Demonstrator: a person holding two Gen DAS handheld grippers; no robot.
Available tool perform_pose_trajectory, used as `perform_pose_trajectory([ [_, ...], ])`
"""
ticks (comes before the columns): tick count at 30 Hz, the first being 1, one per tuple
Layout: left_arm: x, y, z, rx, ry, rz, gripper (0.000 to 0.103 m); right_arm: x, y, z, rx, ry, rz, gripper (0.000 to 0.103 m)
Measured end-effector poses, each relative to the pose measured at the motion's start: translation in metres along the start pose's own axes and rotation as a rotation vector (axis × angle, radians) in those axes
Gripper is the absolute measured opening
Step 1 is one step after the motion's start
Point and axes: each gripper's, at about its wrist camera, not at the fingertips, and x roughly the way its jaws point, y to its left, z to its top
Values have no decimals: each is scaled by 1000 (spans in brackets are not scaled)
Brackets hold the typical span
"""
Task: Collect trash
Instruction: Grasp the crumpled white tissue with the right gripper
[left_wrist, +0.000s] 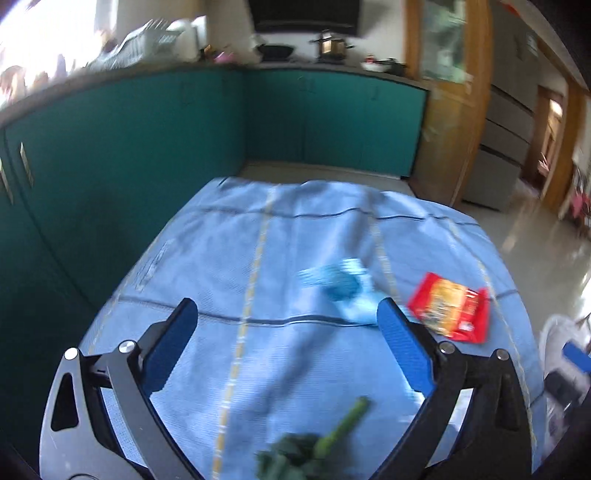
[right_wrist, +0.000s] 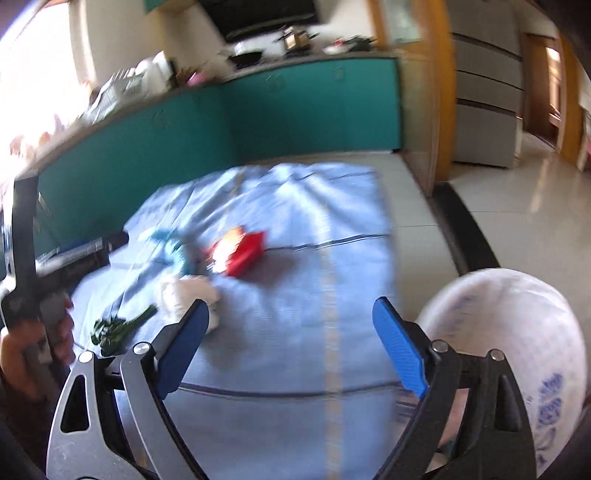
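A soft, matt blue cloth (left_wrist: 288, 236) with woven stripes covers the table. The red snack wrapper (left_wrist: 448, 306) looks like glossy plastic film. The white printed bag (right_wrist: 517, 332) is thin, translucent plastic. The floor (right_wrist: 524, 206) tiles shine. The door frame (left_wrist: 454, 122) is varnished wood.

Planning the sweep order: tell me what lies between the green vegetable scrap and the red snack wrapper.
In the right wrist view, a crumpled white tissue lies between the vegetable scrap and red snack wrapper.
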Motion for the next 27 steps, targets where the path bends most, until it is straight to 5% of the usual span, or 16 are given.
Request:
perform_pose_trajectory([
  [4,27,48,-4,-123,82,-57,97,31,34,2,-37,41,20,88],
  [14,60,26,-32,133,187,-77,97,66,48,6,-6,80,6,93],
  [27,65,8,-37,207,231,-94,100,77,64,1,-34,93,-2,97],
])
